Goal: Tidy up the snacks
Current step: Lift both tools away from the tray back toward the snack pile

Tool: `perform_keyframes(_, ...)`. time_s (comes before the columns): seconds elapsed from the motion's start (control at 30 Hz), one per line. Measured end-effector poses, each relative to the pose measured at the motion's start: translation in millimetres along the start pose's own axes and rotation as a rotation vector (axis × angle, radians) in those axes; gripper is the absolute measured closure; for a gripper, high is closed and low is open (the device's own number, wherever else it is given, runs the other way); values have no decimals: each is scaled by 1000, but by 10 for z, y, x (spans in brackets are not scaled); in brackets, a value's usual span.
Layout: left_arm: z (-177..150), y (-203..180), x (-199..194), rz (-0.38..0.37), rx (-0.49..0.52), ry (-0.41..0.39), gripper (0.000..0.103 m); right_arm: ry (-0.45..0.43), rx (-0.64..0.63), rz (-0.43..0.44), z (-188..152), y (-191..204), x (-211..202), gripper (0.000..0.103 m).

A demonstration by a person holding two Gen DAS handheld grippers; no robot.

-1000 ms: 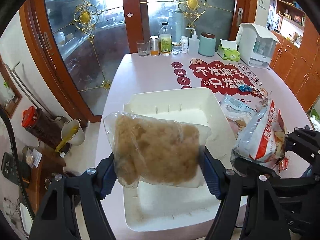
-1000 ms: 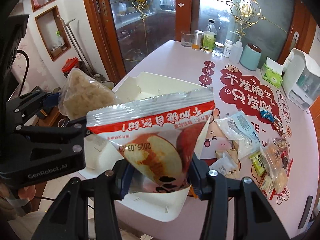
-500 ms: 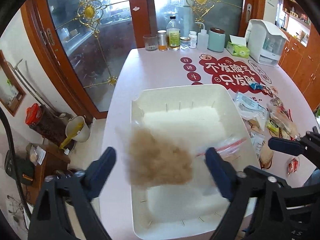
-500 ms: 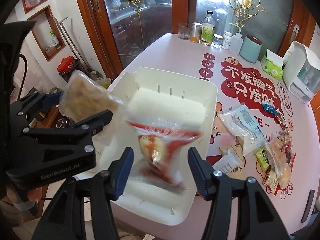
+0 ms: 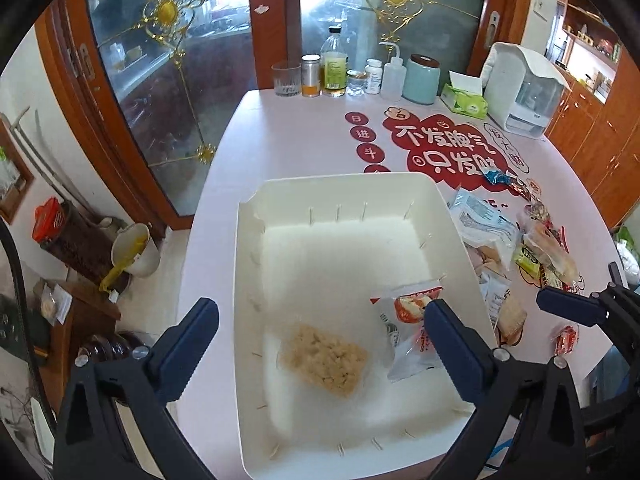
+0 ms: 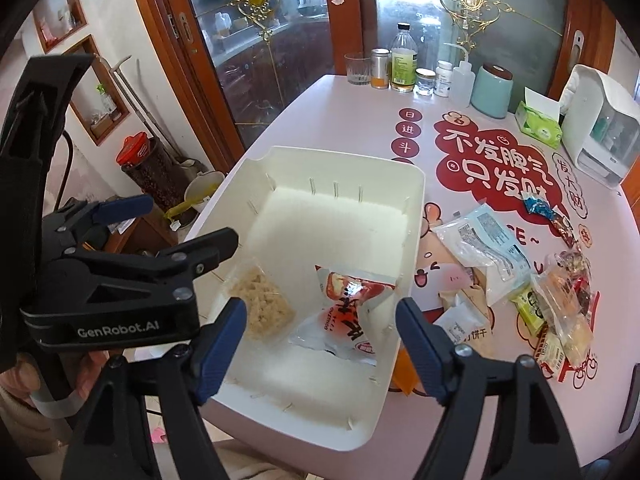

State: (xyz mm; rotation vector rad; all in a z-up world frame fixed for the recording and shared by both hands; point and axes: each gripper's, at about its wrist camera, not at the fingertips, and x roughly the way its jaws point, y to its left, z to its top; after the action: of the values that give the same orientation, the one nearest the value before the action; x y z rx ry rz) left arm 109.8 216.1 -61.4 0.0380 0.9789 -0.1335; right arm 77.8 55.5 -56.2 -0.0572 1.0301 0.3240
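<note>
A white rectangular plastic bin [image 5: 344,196] with low walls stands at the near left corner of the pink surface [image 5: 280,132], one long side along the left edge. Two snack packs lie on its floor toward the near end, neither gripped. A clear bag of pale brown crumbly snack [image 5: 326,358] lies flat on the left. Just beside it on the right, a red-and-white foil packet printed with an apple picture [image 5: 408,332] rests against the bin's right wall, slightly propped up. In the right wrist view the two packs [image 6: 262,306] [image 6: 346,312] lie close together; whether they touch I cannot tell.

The left gripper [image 5: 322,350] hangs over the near end of the bin, its blue-padded fingers [image 5: 192,344] spread wide with nothing clamped; its jaws have just been opening, and the clear bag lies below them on the bin floor. The right gripper [image 6: 320,344] hangs over the same end, its fingers [image 6: 420,340] also apart and empty; its jaws too have just been opening, with the foil packet lying below.

To the right of the bin, along the surface's right edge, a loose heap of small wrapped snacks [image 6: 556,300] remains outside it, including a pale blue-and-white flat pouch [image 6: 486,244]. At the far edge stand a row of bottles and jars [image 5: 352,74], a green tissue box [image 5: 464,100] and a white appliance [image 5: 524,88].
</note>
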Motion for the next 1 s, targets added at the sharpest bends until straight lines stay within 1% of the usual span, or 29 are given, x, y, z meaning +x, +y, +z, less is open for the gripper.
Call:
perform_keyframes(0.2, 34, -79, -24, -23, 27, -8, 1, -7, 16, -6, -27, -43, -49, 25)
perform_keyframes(0.47, 41, -157, -66, -19, 55, -19, 1, -16, 42, -15, -56, -68, -99, 25)
perform_keyframes(0.57, 54, -166, -79, -35, 55, -11, 1, -20, 55, -15, -75, -87, -115, 25)
perform_keyframes(0.63, 70, -172, -79, -64, 43, 8, 1, -28, 63, -16, -91, -105, -141, 25)
perform_keyframes(0.77, 106, -219, -96, -87, 31, 17, 1, -58, 85, -23, -125, -160, -237, 25)
perform_keyframes(0.9, 155, -308, -156, -94, 43, 4, 1, -72, 116, -25, -172, -249, -313, 25)
perform_keyframes(1.0, 212, -395, -252, -109, 52, -22, 1, -92, 144, -29, -221, -347, -395, 25)
